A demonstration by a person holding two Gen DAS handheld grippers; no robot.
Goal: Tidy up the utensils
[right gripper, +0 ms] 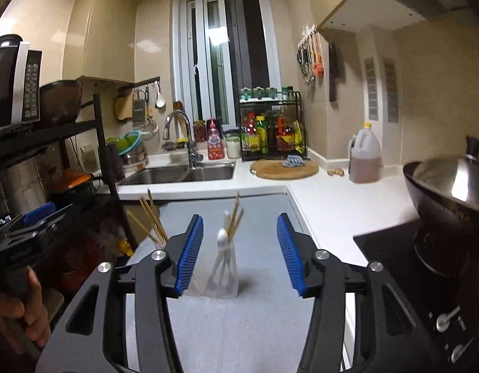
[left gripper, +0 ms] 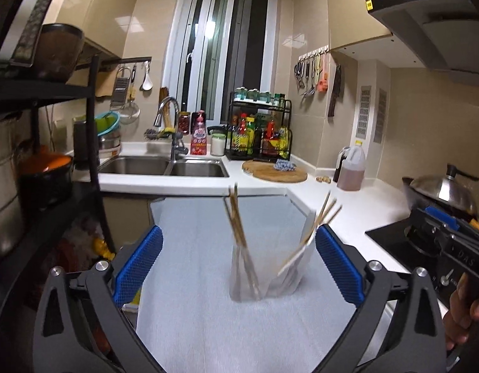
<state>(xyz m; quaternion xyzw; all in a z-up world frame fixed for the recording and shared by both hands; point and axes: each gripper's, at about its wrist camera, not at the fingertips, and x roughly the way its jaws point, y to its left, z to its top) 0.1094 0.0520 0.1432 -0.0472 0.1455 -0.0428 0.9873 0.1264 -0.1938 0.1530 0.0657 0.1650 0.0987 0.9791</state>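
On the grey table [left gripper: 193,279] I see two clear cups: one [left gripper: 264,276] holds wooden chopsticks [left gripper: 238,217], the other [right gripper: 222,283] white spoons [right gripper: 222,242] with chopsticks. My left gripper [left gripper: 238,267] and right gripper [right gripper: 239,255] are spread wide and empty, each framing a cup just ahead of its fingers.

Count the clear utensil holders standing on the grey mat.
2, side by side on the grey mat: the chopstick holder left, the spoon holder right, also holding chopsticks. Nothing suggests hidden ones.
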